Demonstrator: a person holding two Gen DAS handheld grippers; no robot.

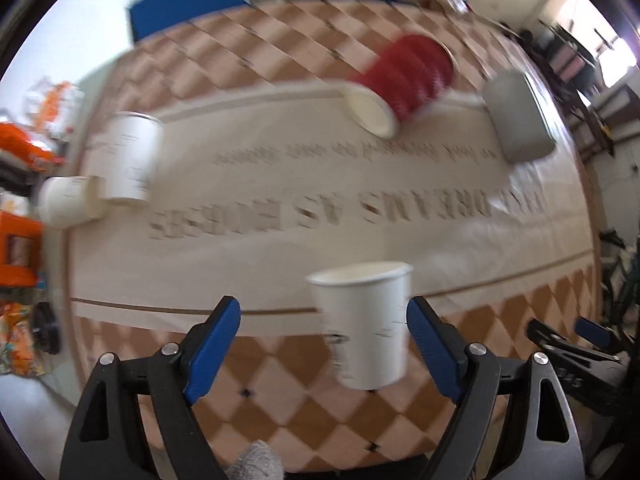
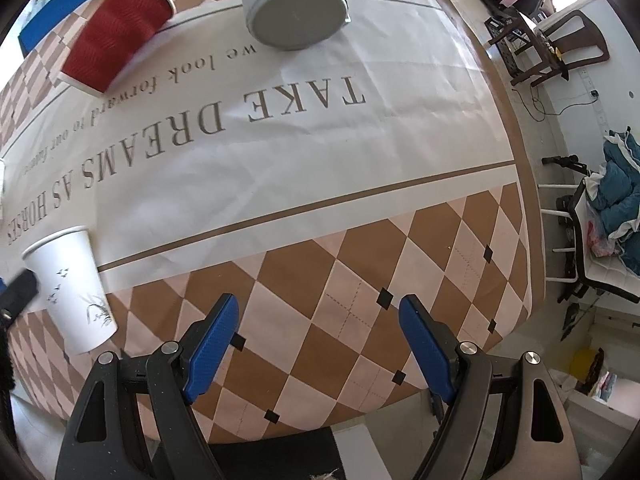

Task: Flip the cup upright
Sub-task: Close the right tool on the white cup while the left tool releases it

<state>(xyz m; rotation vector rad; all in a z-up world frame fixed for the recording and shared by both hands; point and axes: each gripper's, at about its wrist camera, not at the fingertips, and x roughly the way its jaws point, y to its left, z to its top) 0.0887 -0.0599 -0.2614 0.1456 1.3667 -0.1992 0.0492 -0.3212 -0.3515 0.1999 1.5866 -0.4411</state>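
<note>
A white paper cup stands upright, mouth up, on the tablecloth, between the open fingers of my left gripper, close to the right pad; touching cannot be told. It also shows at the left of the right wrist view. My right gripper is open and empty over the checkered cloth near the table's front edge. A red cup lies on its side at the back, also in the right wrist view. A grey ribbed cup lies on its side, base toward me.
Two more white cups sit at the far left: one standing, one on its side. The grey cup lies at the right. The table edge drops off to the right, with chairs beyond.
</note>
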